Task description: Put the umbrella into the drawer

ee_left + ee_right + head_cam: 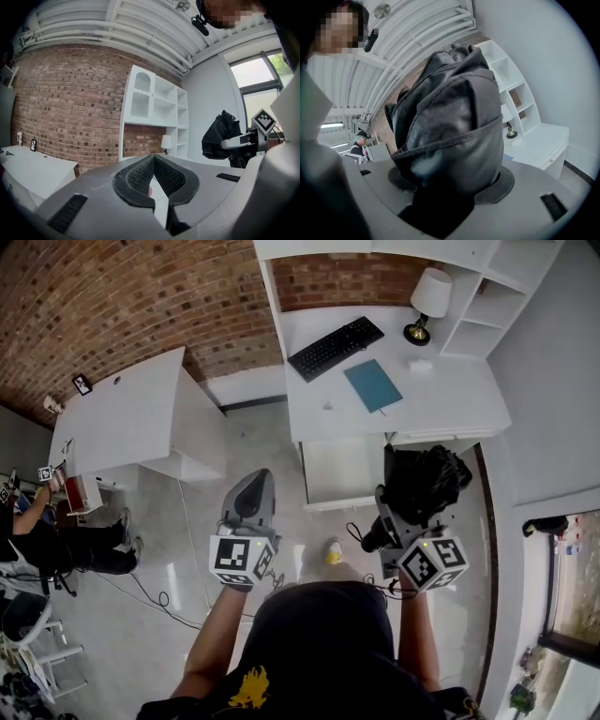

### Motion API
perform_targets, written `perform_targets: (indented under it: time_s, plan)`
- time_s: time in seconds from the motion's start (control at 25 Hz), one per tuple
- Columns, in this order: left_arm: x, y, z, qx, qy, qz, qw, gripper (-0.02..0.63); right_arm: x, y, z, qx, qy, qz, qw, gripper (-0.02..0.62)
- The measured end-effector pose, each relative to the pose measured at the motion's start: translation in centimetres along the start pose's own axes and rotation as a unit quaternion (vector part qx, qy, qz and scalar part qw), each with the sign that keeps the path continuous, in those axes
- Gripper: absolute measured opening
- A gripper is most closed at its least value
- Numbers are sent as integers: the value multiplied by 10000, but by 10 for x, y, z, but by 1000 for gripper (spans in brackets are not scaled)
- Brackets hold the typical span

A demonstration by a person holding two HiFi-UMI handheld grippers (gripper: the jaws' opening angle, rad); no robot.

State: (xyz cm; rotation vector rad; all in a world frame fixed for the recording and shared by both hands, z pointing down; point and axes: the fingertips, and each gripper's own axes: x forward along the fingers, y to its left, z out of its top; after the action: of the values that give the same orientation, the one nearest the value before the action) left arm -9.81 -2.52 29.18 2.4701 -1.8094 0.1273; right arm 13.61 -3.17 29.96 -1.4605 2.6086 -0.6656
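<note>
The right gripper [450, 182] clamps the folded black umbrella [427, 482] and holds it level just short of the open desk drawer [339, 471], likely for loading, while the left gripper [153, 164] hangs closed and empty.

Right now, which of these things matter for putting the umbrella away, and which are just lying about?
For the job: umbrella, open drawer.
Just lying about: keyboard, blue notebook, lamp.
</note>
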Motion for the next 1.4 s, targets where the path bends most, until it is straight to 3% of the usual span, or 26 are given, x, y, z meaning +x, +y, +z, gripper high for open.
perform_targets:
  time_s: [0.16,0.32,0.52,0.8,1.08,1.4]
  plan:
    - [23,-3,2,110,35,98,9999,15,16,-25,5,43,22,-6,10000,279]
    - [34,-4,-5,-32,173,180,9997,15,29,-25,-4,-70,184,154,9997,279]
    - [54,-18,-16,-95,321,-35,9994,15,50,-24,-21,-83,417,349,9985,279]
    - [55,-13,-31,-167,471,-111,9987,15,45,-33,-40,0,686,151,9975,279]
    - [72,18,-51,-441,463,-164,9978,15,57,-35,-44,-694,953,-273,9926,279]
    - [95,50,-61,-577,400,-177,9974,15,86,-31,-62,-941,1240,-231,9875,279]
